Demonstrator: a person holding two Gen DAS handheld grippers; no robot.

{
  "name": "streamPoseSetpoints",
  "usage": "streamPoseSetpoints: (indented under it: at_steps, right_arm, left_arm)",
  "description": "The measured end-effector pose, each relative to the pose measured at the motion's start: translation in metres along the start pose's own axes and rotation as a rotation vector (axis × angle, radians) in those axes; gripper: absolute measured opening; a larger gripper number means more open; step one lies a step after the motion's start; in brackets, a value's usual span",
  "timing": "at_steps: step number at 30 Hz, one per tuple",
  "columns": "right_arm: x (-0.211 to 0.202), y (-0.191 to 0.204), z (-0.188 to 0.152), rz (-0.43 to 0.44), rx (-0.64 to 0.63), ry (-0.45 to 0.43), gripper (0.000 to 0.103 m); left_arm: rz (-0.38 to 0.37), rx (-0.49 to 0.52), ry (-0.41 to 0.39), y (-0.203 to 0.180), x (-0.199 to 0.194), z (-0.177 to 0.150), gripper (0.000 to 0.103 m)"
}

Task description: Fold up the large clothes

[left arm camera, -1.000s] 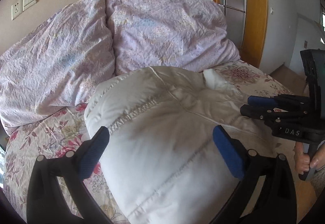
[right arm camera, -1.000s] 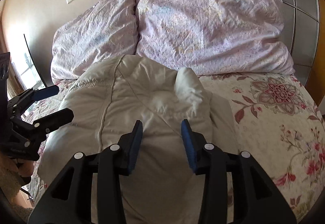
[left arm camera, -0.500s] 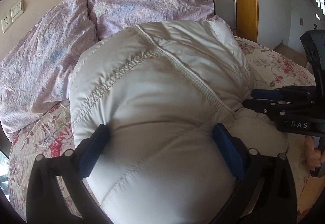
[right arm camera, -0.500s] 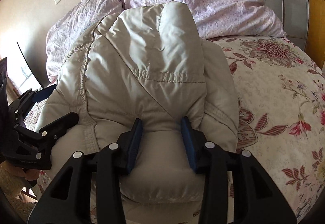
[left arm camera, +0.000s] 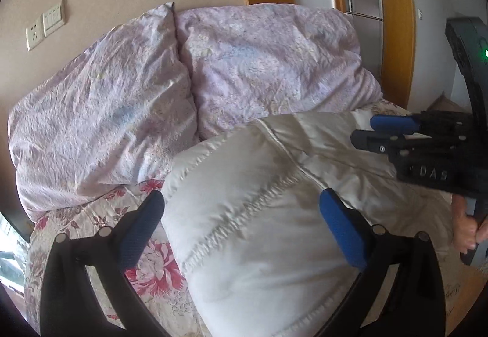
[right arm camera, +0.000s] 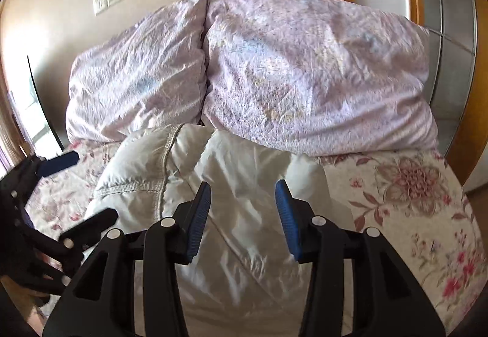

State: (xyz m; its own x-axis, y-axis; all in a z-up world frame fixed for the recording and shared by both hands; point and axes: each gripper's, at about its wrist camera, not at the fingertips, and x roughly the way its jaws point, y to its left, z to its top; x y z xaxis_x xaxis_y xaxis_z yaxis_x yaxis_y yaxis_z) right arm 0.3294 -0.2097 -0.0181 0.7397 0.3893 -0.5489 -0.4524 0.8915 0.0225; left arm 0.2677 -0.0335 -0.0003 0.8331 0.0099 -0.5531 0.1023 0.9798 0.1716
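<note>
cream quilted nylon, puffy and slippery-looking: the padded jacket (left arm camera: pixel 274 215) lies bundled on the bed (right arm camera: pixel 411 199), its far end up against the two lilac pillows (right arm camera: pixel 305 77) and its near bulk running back under both grippers. its long axis runs from the person toward the pillows, roughly in line with the way both tools point.

the left gripper (left arm camera: pixel 241 224) hangs over the jacket's left half with its jaws wide apart; the left pad is over the flowered bedspread just off the jacket's edge, the right pad over the quilted panel, and neither seems to press on cloth. the right gripper (right arm camera: pixel 242 215) sits over the jacket's right half, jaws partly apart and opening, with cloth lying below and between the pads but not pinched by them. so nothing appears to be held by either tool.

the relation that matters: the jacket lies ahead of and beneath both sets of jaws, spread crosswise between them, each hand nearest its own side. a stitched seam (right arm camera: pixel 166 160) runs along the left part, nearer the left tool. any further fold or smoothing would probably need each gripper to drop onto its own near edge, since the bundle looks lumpy rather than flat.
</note>
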Motion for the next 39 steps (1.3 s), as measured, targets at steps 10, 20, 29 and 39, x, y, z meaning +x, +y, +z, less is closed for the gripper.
streamPoseSetpoints:
  at_steps: [10, 20, 29, 39]
  right_arm:
    - [0.050, -0.035, -0.035, 0.036, 0.097, 0.058, 0.046]
    - [0.069, -0.040, -0.041, 0.069, 0.131, 0.105, 0.047]
    - [0.075, -0.041, -0.043, 0.086, 0.148, 0.123, 0.047]
    - [0.075, -0.040, -0.039, 0.057, 0.142, 0.136, 0.047]
  left_arm:
    - [-0.013, -0.042, 0.072, -0.002, 0.054, -0.010, 0.101]
    - [-0.030, -0.071, 0.114, -0.002, 0.078, -0.020, 0.101]
    - [-0.032, -0.084, 0.119, 0.000, 0.085, -0.026, 0.101]
    - [-0.021, -0.100, 0.111, 0.004, 0.083, -0.023, 0.101]
